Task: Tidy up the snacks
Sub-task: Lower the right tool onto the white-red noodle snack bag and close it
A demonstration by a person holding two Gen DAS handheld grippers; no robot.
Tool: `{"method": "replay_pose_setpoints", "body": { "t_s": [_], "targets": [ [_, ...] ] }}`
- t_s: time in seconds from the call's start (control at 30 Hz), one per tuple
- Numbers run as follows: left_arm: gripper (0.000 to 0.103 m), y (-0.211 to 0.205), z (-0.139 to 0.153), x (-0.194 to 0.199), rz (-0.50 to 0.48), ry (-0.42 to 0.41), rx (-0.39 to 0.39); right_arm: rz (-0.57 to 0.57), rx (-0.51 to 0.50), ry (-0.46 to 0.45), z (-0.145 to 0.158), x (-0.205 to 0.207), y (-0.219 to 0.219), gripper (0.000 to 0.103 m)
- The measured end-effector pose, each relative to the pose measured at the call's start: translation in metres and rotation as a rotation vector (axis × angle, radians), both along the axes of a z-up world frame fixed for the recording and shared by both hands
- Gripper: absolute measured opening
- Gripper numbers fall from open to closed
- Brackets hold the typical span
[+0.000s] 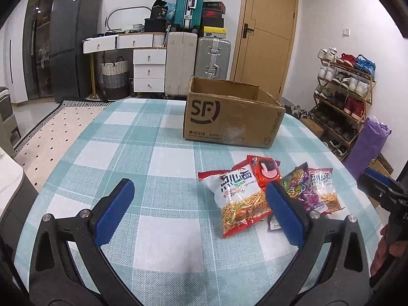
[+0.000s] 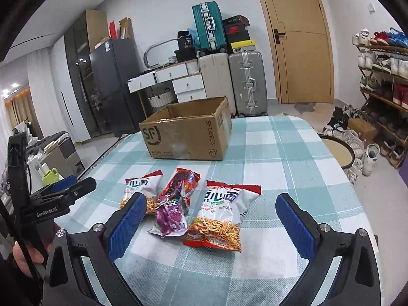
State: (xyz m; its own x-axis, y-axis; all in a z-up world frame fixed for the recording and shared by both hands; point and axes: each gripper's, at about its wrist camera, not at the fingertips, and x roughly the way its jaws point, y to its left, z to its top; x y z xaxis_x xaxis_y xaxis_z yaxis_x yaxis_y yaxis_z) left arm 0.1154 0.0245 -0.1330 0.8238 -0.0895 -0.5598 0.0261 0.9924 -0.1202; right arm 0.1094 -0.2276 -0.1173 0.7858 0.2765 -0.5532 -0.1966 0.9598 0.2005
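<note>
both tongs spread wide, empty: left gripper (image 1: 201,211), right gripper (image 2: 211,227). noodle snack bag (image 2: 224,219) lies on the table between right's fingers. pre-grasp step; next, right closes on it, carries it to sf cardboard box (image 2: 188,132).

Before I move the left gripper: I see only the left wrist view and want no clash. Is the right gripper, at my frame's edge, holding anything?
Observer: No. The right gripper has its fingers wide apart and empty. One noodle-snack packet lies on the checked tablecloth ahead of the gap.
Operator: My own finger covers the purple packet's near end. Is it pinned?
Observer: No. The purple packet has its near end lying free on the checked tablecloth, while its far end touches the red packet.
</note>
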Motion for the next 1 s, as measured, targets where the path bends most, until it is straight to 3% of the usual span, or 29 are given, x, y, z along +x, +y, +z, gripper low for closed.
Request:
{"method": "replay_pose_setpoints", "body": {
  "t_s": [0.2, 0.4, 0.9, 1.0],
  "targets": [
    [0.103, -0.004, -0.011, 0.006, -0.006, -0.006, -0.009, 0.001, -0.019, 0.105, -0.016, 0.029, 0.001, 0.102],
    [0.103, -0.002, -0.016, 0.012, -0.005, 0.000, -0.029, 0.009, 0.077, 0.195, -0.044, 0.055, -0.010, 0.102],
    [0.103, 0.007, -0.031, 0.023, -0.001, 0.048, -0.088, 0.003, 0.079, 0.276, -0.060, 0.089, -0.006, 0.101],
    [0.103, 0.007, -0.031, 0.022, 0.001, 0.051, -0.089, 0.018, 0.074, 0.310, -0.066, 0.091, -0.003, 0.083]
  ]
}}
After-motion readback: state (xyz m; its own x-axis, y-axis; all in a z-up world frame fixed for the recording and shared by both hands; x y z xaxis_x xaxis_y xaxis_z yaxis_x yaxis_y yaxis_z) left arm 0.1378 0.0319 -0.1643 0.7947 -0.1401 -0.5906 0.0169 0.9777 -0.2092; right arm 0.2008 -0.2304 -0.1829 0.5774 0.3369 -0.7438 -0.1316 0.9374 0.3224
